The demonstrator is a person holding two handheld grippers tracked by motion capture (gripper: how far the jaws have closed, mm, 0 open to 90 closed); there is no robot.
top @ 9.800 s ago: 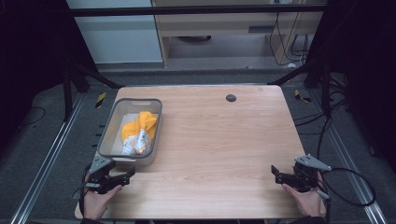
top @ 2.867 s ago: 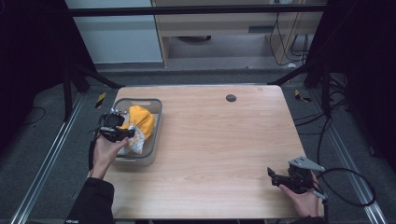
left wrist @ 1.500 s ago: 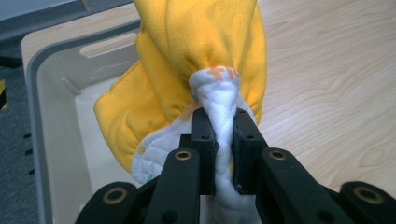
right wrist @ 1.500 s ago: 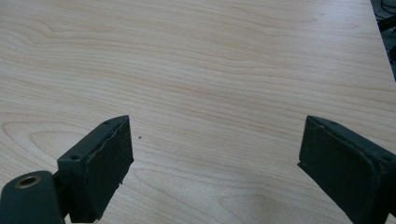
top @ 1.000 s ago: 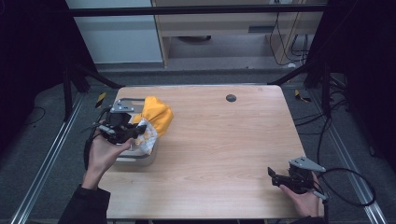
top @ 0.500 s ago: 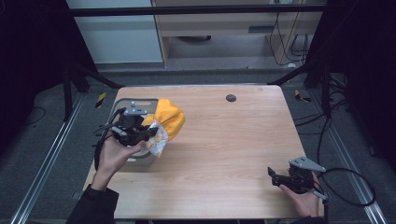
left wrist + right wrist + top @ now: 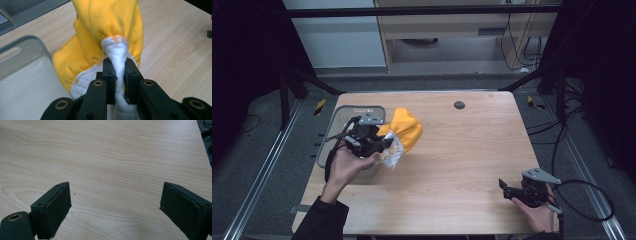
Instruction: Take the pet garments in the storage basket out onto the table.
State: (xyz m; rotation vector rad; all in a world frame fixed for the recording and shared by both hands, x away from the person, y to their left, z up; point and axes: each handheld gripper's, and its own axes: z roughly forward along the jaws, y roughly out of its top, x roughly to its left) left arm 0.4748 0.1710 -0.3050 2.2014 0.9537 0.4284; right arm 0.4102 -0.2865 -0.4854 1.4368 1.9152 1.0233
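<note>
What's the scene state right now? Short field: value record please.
surface: wooden table
held item: yellow and white cloth, lifted at the bin's right edge
left gripper: shut on the cloth's white part
right gripper: open, jaws wide apart over bare wood near the table's front right
container: grey bin at table's left
other: small dark round spot near the far edge

Wooden worktop (image 7: 462, 165) with a dark round spot (image 7: 459, 105) near its far edge, black-yellow tape marks (image 7: 319, 107) on the floor.
</note>
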